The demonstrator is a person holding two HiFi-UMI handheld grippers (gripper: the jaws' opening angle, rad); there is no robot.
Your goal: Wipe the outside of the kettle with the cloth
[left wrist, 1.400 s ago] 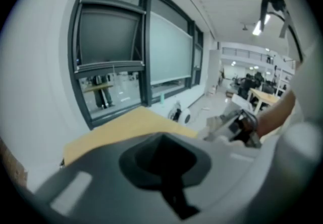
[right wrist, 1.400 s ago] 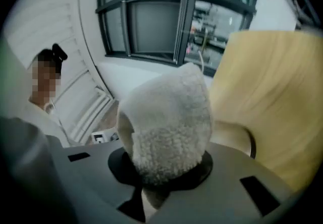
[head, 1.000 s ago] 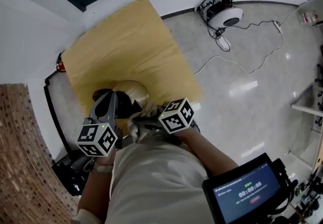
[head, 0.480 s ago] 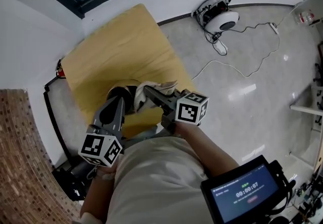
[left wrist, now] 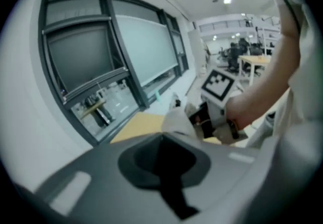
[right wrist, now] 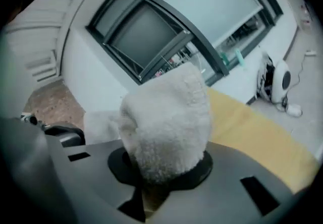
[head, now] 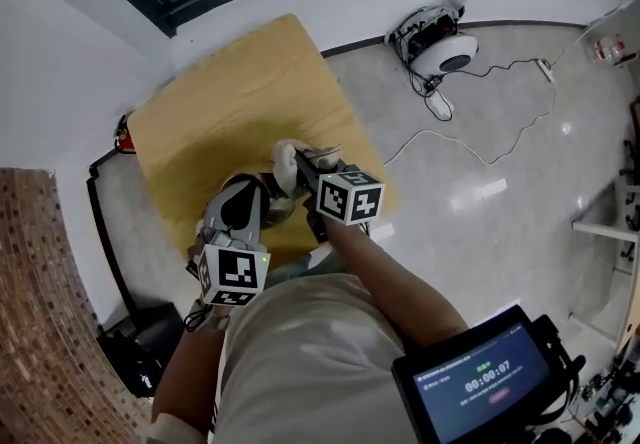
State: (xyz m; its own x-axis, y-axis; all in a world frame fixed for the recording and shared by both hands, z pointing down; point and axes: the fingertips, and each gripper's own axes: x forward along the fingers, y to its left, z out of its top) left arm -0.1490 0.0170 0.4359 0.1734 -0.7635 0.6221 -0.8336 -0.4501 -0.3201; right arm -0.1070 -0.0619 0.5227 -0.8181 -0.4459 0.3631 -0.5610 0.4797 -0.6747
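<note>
the right gripper (head: 303, 165) was clamped on the white cloth (right wrist: 169, 122), holding it against the kettle (head: 270, 200) over the yellow counter (head: 220, 112). the left gripper (left wrist: 162, 162) was closed on the kettle's near side.

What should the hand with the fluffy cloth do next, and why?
Probably lower the right gripper a little until the cloth presses on the kettle, then rub. Its jaws are shut on the cloth, and the head view shows it right beside the kettle, which the left gripper largely covers. Whether they touch already is unclear.
</note>
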